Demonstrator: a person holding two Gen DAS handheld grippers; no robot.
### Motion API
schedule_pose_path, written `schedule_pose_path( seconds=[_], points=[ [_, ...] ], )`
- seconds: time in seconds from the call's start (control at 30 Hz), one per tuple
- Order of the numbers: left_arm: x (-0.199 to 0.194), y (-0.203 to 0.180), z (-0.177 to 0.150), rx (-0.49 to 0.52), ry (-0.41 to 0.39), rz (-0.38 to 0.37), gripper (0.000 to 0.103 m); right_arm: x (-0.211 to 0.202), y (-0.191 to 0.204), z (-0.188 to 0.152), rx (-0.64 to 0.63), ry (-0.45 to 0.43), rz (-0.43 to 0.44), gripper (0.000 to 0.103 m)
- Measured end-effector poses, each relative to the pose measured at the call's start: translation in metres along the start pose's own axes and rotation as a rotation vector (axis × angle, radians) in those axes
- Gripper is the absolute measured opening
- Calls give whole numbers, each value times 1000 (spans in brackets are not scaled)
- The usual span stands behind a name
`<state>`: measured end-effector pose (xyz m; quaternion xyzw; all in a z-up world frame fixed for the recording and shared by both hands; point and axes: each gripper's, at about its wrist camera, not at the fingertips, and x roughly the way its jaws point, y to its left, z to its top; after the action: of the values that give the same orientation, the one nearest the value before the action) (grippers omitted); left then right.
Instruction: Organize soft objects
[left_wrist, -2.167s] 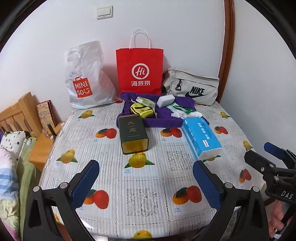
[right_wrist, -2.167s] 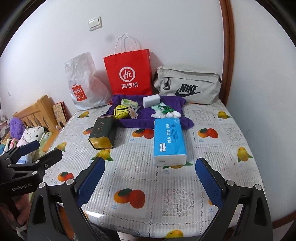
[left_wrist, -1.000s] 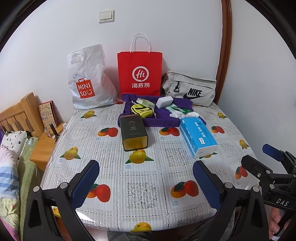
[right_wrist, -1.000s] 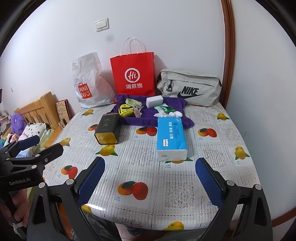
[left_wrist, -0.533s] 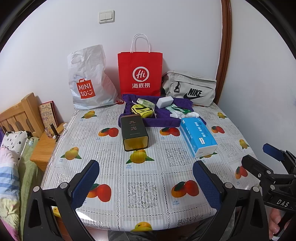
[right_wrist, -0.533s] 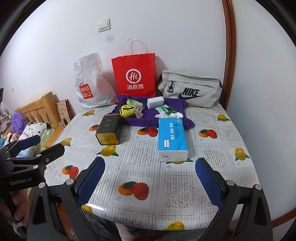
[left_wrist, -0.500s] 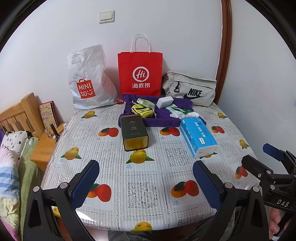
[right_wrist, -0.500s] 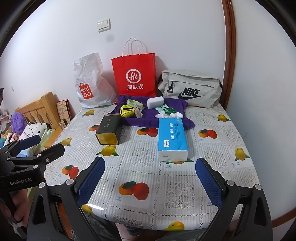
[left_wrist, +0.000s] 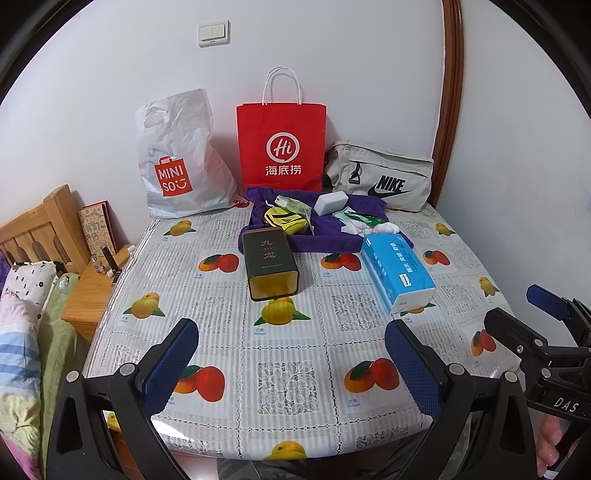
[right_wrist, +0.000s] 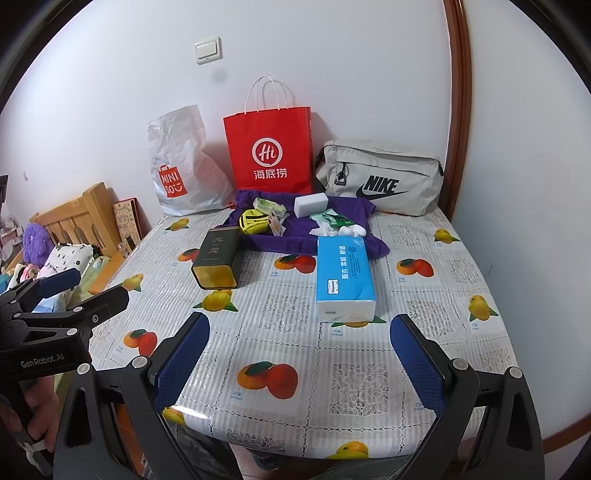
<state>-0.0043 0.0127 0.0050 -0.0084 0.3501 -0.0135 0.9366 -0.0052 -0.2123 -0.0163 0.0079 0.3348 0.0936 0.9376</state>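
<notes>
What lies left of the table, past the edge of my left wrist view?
Observer: A purple plush sits against the headboard.
Operator: Are the right jaws clear?
Observer: Yes. The right gripper is wide open and empty, at the near edge of the table.
Operator: And my own gripper, seen from outside?
Observer: The left gripper is open off the table's left side, with a hand on its handle.
</notes>
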Motion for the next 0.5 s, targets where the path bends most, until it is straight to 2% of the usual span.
schedule_pose_path(
  seconds=[0.5],
  points=[
    [-4, 0, 3, 16, -10, -1, 102, -1, 1, 0, -4, -2, -3, 97]
  ],
)
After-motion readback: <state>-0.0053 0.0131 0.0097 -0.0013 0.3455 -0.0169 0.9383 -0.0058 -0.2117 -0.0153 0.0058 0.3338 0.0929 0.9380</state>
